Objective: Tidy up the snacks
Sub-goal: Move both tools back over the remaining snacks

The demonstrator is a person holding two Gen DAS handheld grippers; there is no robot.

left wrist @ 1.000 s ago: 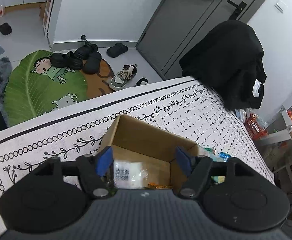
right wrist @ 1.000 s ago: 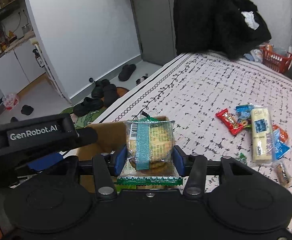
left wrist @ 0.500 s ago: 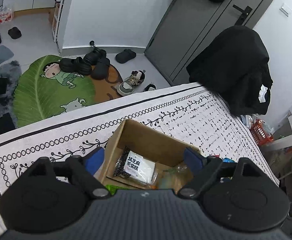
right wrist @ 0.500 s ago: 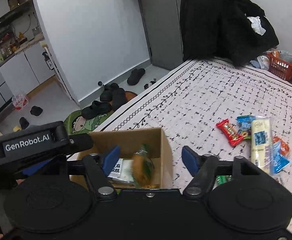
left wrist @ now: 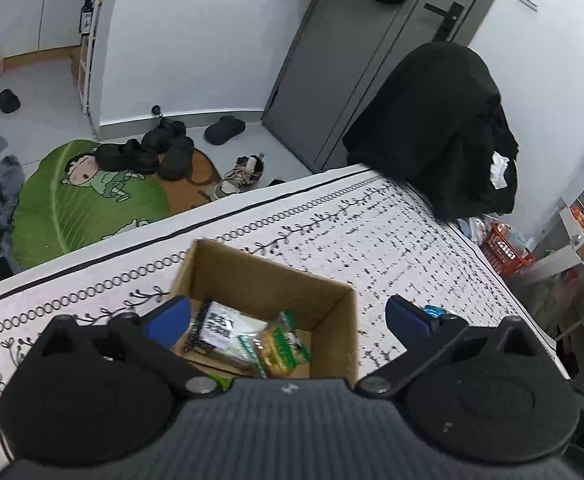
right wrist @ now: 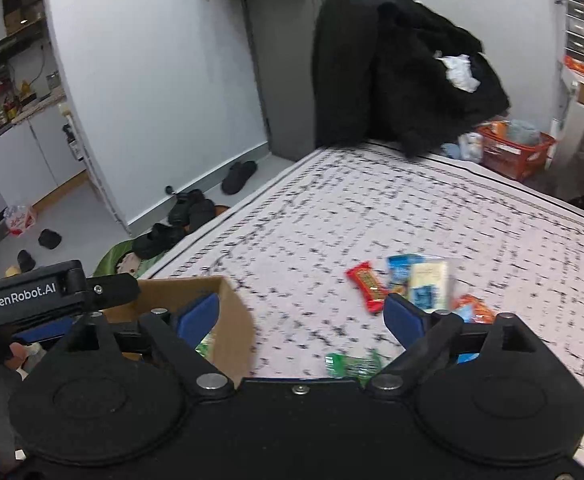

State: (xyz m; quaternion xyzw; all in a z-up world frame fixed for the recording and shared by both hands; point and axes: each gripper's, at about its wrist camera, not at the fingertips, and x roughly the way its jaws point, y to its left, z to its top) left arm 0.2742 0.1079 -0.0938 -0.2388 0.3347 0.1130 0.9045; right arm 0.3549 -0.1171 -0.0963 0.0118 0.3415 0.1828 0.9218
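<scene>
Both my grippers are empty, and their jaws are opening wide with nothing between them. My left gripper hangs over the box, low in the middle of its view. My right gripper sits low in its view, with the box at its lower left and the loose snacks to the right of middle. I think my next job is to grab one more snack. To do it well I should pick just one, come down over it with jaws wide, and squeeze its two long sides softly. The wrappers look shiny, thin and crinkly, so they may slip. The red bar is long and flat. The box is stiff brown card. The cloth looks soft and bumpy.
</scene>
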